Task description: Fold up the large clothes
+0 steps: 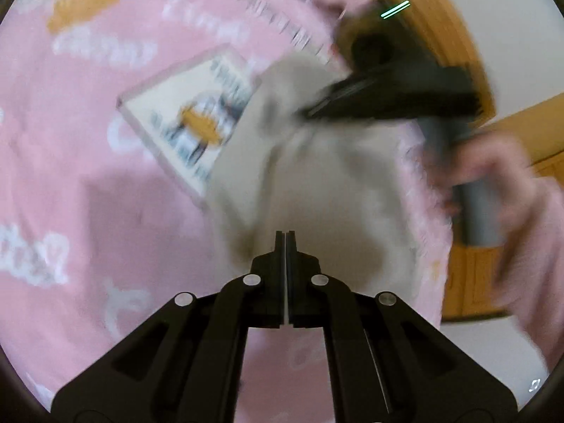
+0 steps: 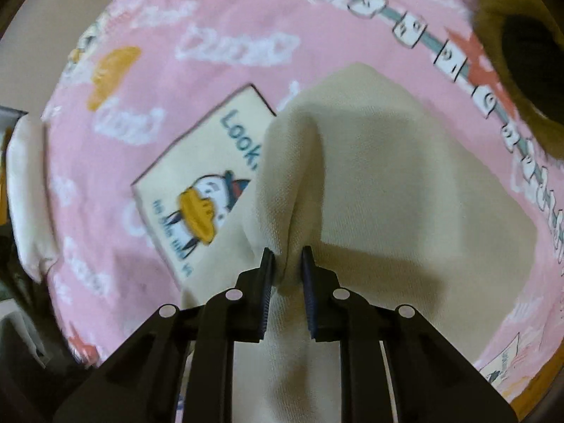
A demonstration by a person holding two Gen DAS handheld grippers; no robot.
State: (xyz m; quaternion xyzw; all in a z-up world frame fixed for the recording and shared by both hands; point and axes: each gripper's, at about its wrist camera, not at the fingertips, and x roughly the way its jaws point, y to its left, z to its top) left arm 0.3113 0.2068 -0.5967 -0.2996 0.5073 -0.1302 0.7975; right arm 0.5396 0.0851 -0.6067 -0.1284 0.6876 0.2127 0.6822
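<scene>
A cream garment point(image 2: 370, 183) lies bunched on a pink printed bedsheet point(image 2: 225, 21). My right gripper point(image 2: 287, 257) is shut on a raised fold of the cream cloth, which is pinched between its pads. In the left wrist view the same garment point(image 1: 317, 183) spreads ahead of my left gripper point(image 1: 285, 238), whose jaws are closed together over the cloth; whether any cloth is caught between them is not visible. The right gripper body point(image 1: 398, 88) shows blurred at the garment's far edge, held by a hand in a pink sleeve point(image 1: 493, 176).
A cream printed patch with a duck cartoon point(image 2: 201, 190) is part of the sheet, left of the garment. A plush toy point(image 2: 521, 60) sits at the upper right. A white pillow edge point(image 2: 28, 190) is at the left. Wooden floor point(image 1: 433, 10) lies beyond the bed.
</scene>
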